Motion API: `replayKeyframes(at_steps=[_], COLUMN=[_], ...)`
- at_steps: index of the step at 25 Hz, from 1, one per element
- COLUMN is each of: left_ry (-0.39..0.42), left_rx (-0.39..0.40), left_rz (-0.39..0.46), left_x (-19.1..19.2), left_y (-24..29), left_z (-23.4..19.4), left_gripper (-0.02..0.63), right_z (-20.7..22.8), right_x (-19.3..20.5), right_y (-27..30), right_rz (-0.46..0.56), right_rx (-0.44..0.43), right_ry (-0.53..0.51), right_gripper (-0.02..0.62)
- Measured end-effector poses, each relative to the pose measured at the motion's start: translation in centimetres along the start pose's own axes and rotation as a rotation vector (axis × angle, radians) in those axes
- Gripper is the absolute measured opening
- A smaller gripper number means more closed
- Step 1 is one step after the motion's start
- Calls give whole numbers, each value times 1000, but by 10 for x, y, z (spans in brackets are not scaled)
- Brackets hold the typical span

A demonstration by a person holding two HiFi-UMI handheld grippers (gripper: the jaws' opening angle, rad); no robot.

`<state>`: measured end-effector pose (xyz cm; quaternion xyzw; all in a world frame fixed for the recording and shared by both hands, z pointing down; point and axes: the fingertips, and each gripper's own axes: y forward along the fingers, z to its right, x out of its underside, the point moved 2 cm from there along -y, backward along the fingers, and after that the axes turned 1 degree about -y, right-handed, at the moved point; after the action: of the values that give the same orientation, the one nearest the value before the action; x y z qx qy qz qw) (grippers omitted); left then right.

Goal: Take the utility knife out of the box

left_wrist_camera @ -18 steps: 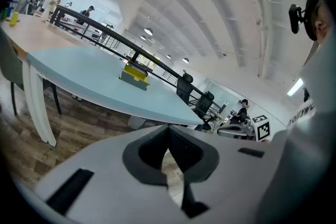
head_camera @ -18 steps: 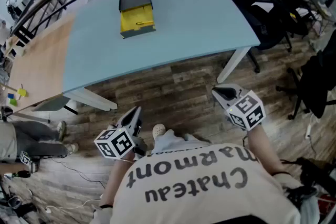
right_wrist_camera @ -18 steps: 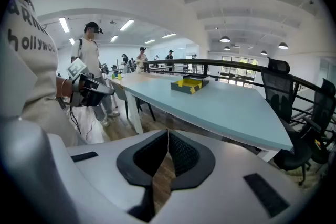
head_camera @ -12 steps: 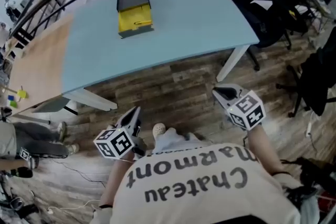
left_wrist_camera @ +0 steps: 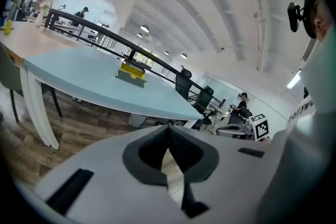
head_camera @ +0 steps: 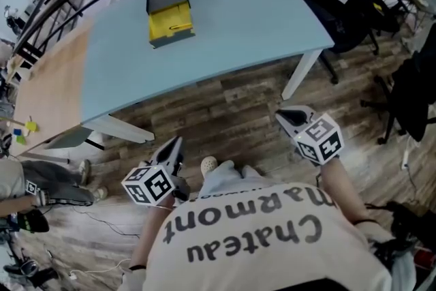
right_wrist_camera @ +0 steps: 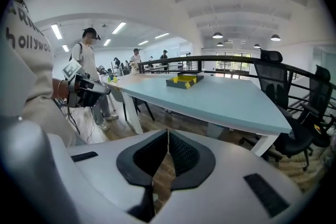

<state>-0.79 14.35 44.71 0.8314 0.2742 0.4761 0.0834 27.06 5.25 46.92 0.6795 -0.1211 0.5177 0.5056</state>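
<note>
Head view: box (head_camera: 169, 18), table (head_camera: 238, 27), flanking chair (head_camera: 346, 16)

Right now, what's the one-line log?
left claw: shut, empty | right claw: shut, empty | black-and-yellow box: on pale blue table, far from both claws

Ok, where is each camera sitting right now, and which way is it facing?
Head view: on the head, looking steeply down at floor and table; shows shirt, left gripper, right gripper.
Left gripper view: on that gripper, facing the table; shows its shut fingers, the shirt.
Right gripper view: on that gripper, facing the table; shows shut fingers, sleeve, left gripper.
Shared: all three see the yellow box.
</note>
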Motion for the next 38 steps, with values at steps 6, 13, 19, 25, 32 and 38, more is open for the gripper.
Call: replayKeyframes(at_steps=[6,13,19,25,32,38], left_ry=[-4,-51,-70,-70,-44,0], left_rx=[3,-35,-9,16,54,89], left_rz=[-8,-25,-27,-36,8,14], left_x=[4,11,-8,-44,-117,-179], left_y=[1,-2,18,44,75,94], left_z=[10,-14,-29,-59,-99,-128], left_gripper=[3,3,3,3,3,3], right_z=[14,7,6,27,44,50], right_x=[9,8,-2,-31,-96,-142], right_y=[-7,23,47,79,129,170], right_rz=[15,0,-49,-50,-22,-33], right_rx=[7,-63,-65,-27,3,22], right_ry=[63,112,68,108,66,55], right_gripper=[37,37,37,37,37,38])
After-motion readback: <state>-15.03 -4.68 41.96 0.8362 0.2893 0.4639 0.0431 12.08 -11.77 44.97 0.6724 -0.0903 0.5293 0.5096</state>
